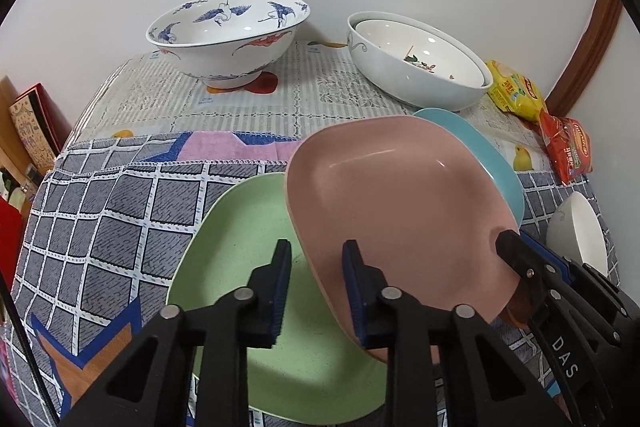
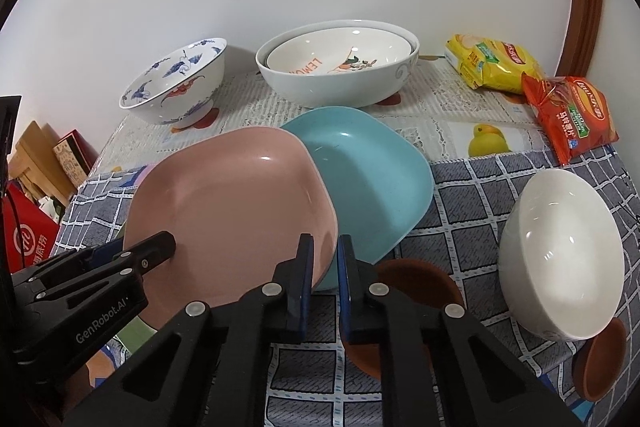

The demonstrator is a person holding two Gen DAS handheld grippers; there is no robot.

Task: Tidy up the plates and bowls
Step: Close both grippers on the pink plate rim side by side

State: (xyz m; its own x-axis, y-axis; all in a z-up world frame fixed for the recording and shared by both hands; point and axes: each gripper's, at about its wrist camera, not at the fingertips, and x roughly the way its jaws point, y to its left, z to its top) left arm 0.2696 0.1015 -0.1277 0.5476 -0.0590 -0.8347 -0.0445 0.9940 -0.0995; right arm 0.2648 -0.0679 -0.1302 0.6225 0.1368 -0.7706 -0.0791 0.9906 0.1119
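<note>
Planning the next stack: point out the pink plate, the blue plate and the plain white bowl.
pink plate (image 2: 232, 203): right wrist view, middle of its inner face.
blue plate (image 2: 372, 179): right wrist view, its bare inner face.
plain white bowl (image 2: 560, 251): right wrist view, its inside wall.

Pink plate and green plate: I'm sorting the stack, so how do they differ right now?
The pink plate is tilted, raised at one side; the green plate lies flat on the cloth. Both grippers pinch the pink plate's rim; nothing grips the green plate. The pink plate overlaps the green plate's edge. Both are rounded-square, shallow and plain.
</note>
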